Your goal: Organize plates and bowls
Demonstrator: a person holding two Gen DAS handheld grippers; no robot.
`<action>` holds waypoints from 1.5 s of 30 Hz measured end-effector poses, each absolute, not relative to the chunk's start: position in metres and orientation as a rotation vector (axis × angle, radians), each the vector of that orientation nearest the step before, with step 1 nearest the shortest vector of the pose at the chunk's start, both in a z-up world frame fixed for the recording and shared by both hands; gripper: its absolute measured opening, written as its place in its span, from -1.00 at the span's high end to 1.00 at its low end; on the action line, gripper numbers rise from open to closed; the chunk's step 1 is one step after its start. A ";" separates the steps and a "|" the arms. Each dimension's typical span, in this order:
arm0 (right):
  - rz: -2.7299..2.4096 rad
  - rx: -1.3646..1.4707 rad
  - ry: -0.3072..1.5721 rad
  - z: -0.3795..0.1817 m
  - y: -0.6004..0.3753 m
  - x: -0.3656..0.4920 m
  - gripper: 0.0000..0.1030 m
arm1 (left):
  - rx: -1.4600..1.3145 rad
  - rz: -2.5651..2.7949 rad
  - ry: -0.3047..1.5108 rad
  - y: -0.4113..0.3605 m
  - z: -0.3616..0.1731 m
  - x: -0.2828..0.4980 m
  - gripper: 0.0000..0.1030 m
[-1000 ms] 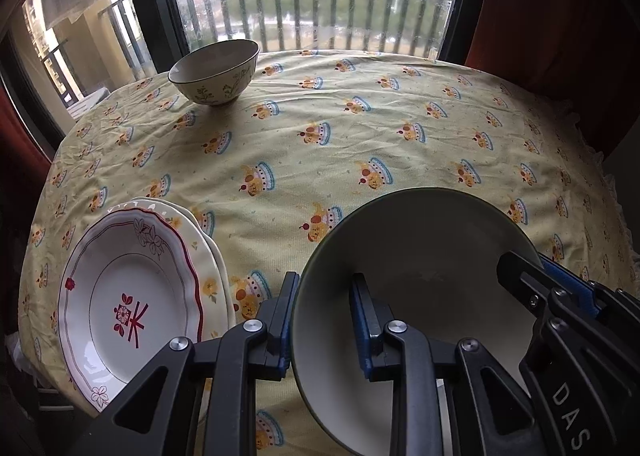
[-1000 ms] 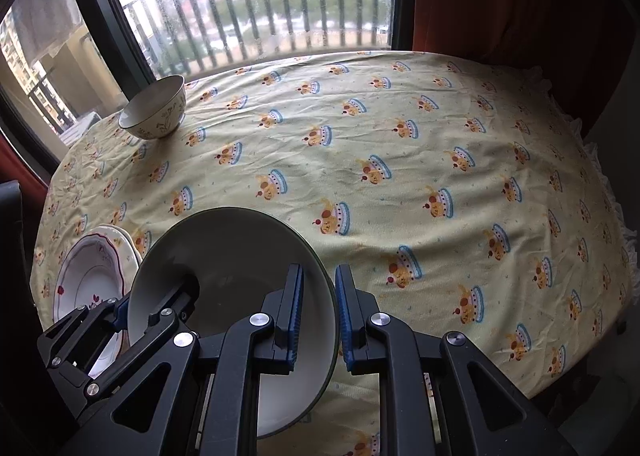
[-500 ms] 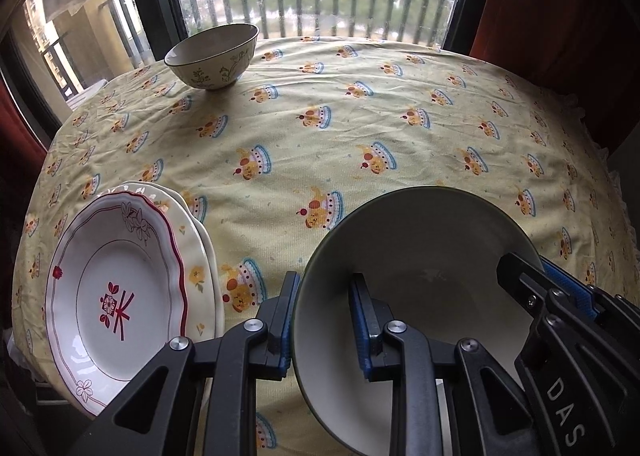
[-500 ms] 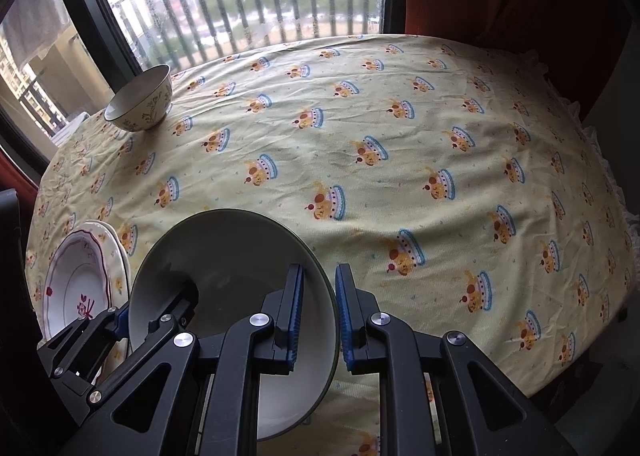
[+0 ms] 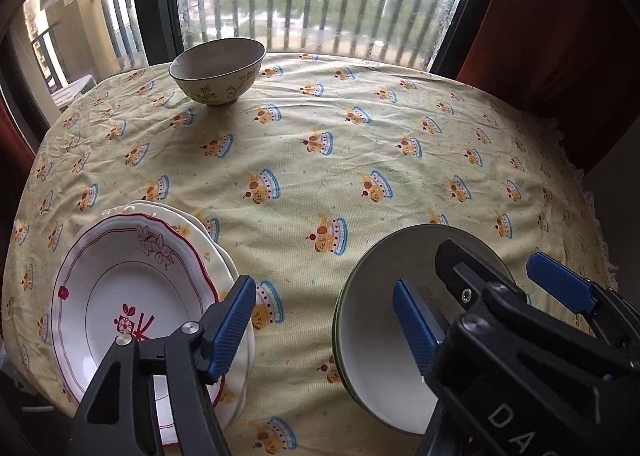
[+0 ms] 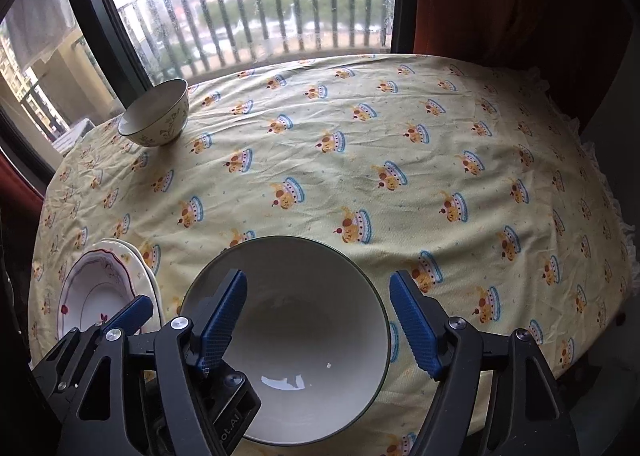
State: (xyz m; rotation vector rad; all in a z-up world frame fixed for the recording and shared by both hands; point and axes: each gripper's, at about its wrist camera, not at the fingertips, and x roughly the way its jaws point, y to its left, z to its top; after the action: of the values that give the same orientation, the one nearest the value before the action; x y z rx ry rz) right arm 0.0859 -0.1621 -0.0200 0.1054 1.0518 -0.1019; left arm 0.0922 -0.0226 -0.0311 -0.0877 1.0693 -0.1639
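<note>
A large white bowl with a dark green rim [image 5: 376, 356] [image 6: 304, 308] sits on the yellow tablecloth near the front edge. My left gripper [image 5: 324, 328] straddles its left rim, jaws opening, pads off the bowl. One pad is inside the bowl, the other over the plates' edge. My right gripper [image 6: 316, 322] [image 5: 512, 276] straddles the right rim the same way, jaws opening and clear of it. A stack of red-trimmed plates [image 5: 132, 316] [image 6: 96, 296] lies left of the bowl. A small floral bowl [image 5: 218, 71] [image 6: 156, 113] stands at the far left.
The round table's crown-print cloth [image 5: 360, 135] [image 6: 400, 143] stretches bare between the big bowl and the small one. Behind it are a window with a balcony railing [image 5: 320, 7] and a red curtain [image 5: 560, 15] at the right.
Both grippers were shut on the big bowl's rim and now stand open around it. Both have pulled back slightly, and the bowl rests on the cloth.
</note>
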 end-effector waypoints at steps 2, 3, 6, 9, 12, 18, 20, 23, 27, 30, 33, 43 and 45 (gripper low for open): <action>-0.096 0.097 1.035 -0.013 -0.154 0.093 -0.58 | -0.094 -0.177 1.056 -0.015 -0.025 0.097 -0.50; -0.089 0.091 1.027 -0.010 -0.150 0.096 -0.59 | -0.094 -0.180 1.051 -0.012 -0.023 0.101 -0.53; -0.075 0.080 1.013 -0.002 -0.136 0.110 -0.60 | -0.085 -0.170 1.036 0.000 -0.016 0.111 -0.56; -0.065 0.087 1.001 0.005 -0.123 0.123 -0.60 | -0.077 -0.141 1.028 0.014 -0.008 0.124 -0.58; -0.054 0.097 0.994 0.010 -0.109 0.138 -0.60 | -0.080 -0.135 1.023 0.029 -0.002 0.140 -0.58; -0.014 0.092 0.990 0.018 -0.080 0.177 -0.60 | -0.072 -0.099 1.016 0.055 0.006 0.179 -0.60; -0.008 0.072 0.981 0.020 -0.070 0.191 -0.60 | -0.067 -0.086 1.001 0.063 0.008 0.192 -0.60; 0.009 0.068 0.970 0.022 -0.056 0.213 -0.60 | -0.067 -0.075 0.979 0.078 0.011 0.213 -0.60; 0.027 0.076 0.943 0.022 -0.041 0.240 -0.60 | -0.059 -0.054 0.960 0.093 0.010 0.241 -0.57; 0.020 0.081 0.925 0.021 -0.031 0.261 -0.60 | -0.035 -0.035 0.944 0.101 0.008 0.264 -0.55; 0.013 0.102 0.913 0.018 -0.025 0.281 -0.59 | -0.023 -0.031 0.929 0.106 0.005 0.286 -0.51; -0.044 0.105 0.904 -0.007 -0.015 0.335 -0.40 | -0.006 -0.031 0.927 0.112 -0.022 0.340 -0.35; -0.056 0.110 0.919 -0.017 -0.015 0.344 -0.34 | -0.009 -0.029 0.941 0.113 -0.030 0.348 -0.35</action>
State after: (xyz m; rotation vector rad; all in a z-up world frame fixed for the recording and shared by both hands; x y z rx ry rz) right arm 0.3441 -0.0146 -0.0167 0.1102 0.9193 -0.0562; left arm 0.3480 0.1128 -0.0299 -0.0088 0.9405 -0.0290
